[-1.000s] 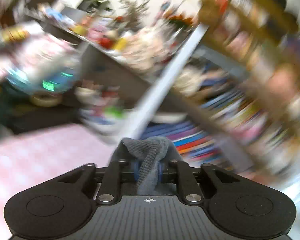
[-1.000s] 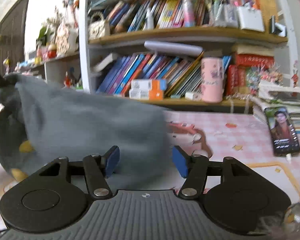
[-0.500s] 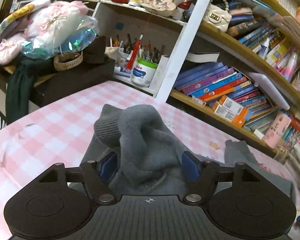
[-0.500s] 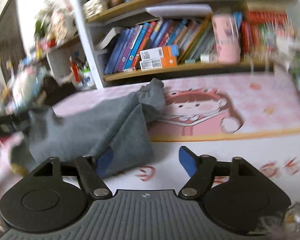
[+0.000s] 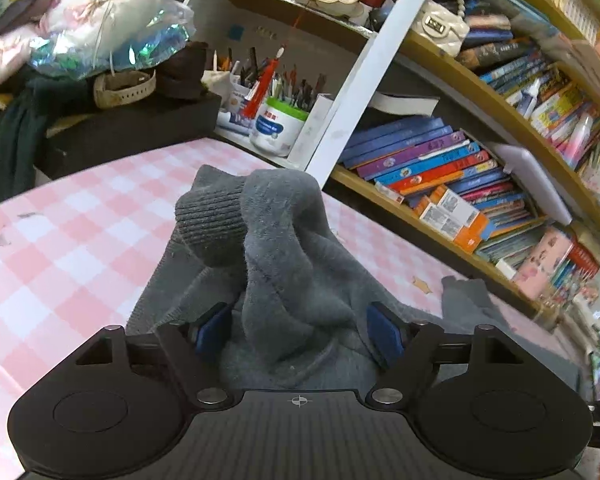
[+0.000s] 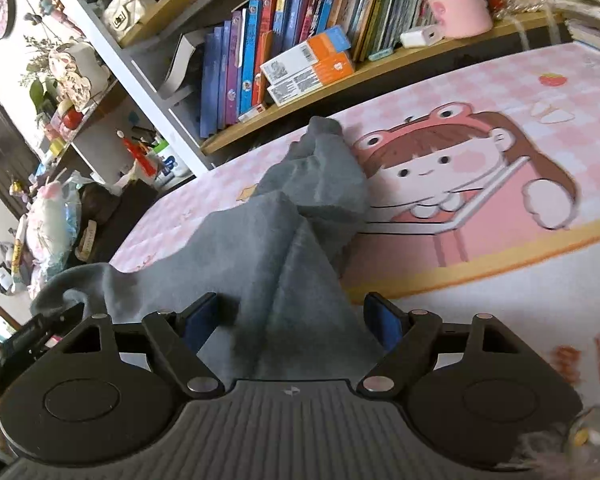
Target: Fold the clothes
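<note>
A grey knit garment (image 5: 276, 248) lies bunched on the pink checked table cover (image 5: 72, 232). In the left wrist view its ribbed cuff (image 5: 212, 216) humps up between the blue pads of my left gripper (image 5: 298, 330), whose jaws stand wide apart around the cloth. In the right wrist view the same garment (image 6: 296, 216) stretches from the cartoon girl print (image 6: 452, 184) back to my right gripper (image 6: 290, 320), which is open with a fold of cloth lying between its fingers.
Bookshelves (image 5: 440, 168) packed with books run along the table's far edge. A pen pot (image 5: 276, 128) and a dark box with plush toys (image 5: 100, 20) stand at the far left. The left gripper's body (image 6: 32, 336) shows at the right view's left edge.
My left gripper was shut on the garment in the air; it has come down to the table and opened. The right gripper dropped lower over the cloth, staying open.
</note>
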`<state>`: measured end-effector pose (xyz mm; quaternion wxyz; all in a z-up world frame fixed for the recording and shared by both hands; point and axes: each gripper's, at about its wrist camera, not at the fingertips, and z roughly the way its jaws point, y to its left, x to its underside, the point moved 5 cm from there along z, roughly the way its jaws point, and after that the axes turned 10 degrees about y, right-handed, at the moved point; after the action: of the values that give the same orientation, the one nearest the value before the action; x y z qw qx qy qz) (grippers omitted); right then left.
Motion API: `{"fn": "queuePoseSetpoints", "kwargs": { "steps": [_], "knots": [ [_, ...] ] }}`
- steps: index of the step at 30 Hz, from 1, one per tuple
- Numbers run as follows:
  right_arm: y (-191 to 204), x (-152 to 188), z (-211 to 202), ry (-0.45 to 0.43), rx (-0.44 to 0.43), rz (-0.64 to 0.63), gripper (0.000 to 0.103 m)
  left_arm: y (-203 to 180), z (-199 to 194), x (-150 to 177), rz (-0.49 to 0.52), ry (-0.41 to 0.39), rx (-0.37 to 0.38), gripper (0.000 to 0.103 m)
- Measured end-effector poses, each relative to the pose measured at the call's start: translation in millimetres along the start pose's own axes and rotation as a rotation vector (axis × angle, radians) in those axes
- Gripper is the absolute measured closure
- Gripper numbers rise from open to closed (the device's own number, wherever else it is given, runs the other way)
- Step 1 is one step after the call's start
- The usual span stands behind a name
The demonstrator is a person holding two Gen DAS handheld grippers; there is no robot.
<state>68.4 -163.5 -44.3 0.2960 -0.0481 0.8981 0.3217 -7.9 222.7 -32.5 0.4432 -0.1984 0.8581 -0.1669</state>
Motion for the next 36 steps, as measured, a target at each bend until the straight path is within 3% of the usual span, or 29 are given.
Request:
{"fn": "queuePoseSetpoints", "kwargs": {
  "steps": [2, 4, 8, 13, 16, 19, 25, 32, 33, 34, 36],
  "knots": [
    [4, -5, 9, 0.003, -0.007, 0.000, 0.028, 3, -1, 0, -0.020, -0.004, 0.023, 0.027],
    [9, -7, 16, 0.012, 0.012, -0.020, 0.051, 7, -2, -1, -0.042, -0.009, 0.045, 0.027],
    [21, -3, 7, -0.017, 0.043, -0.107, 0.074, 13, -3, -2, -0.079, -0.018, 0.082, 0.027],
    [67, 11, -50, -0.223, 0.109, -0.357, 0.090, 12, -2, -3, -0.075, -0.012, 0.094, 0.027],
    [109, 23, -95, -0.418, 0.140, -0.574, 0.091, 12, -2, -3, -0.073, -0.009, 0.103, 0.027],
    [133, 26, -117, -0.515, 0.155, -0.674, 0.091, 11, -1, -3, -0.073, -0.007, 0.116, 0.027],
    [139, 14, -125, -0.517, 0.082, -0.655, 0.091, 12, 0, -3, -0.072, -0.004, 0.122, 0.027],
    [112, -31, -84, -0.436, 0.157, -0.593, 0.089, 12, 1, -3, -0.066, -0.001, 0.115, 0.027],
    [105, -34, -78, -0.419, 0.174, -0.586, 0.082, 12, 1, -3, -0.065, -0.001, 0.114, 0.027],
    [98, -37, -71, -0.402, 0.192, -0.578, 0.067, 12, 1, -3, -0.064, 0.000, 0.113, 0.027],
    [83, -42, -59, -0.369, 0.227, -0.563, 0.054, 12, 1, -3, -0.064, 0.000, 0.124, 0.027]
  ]
}}
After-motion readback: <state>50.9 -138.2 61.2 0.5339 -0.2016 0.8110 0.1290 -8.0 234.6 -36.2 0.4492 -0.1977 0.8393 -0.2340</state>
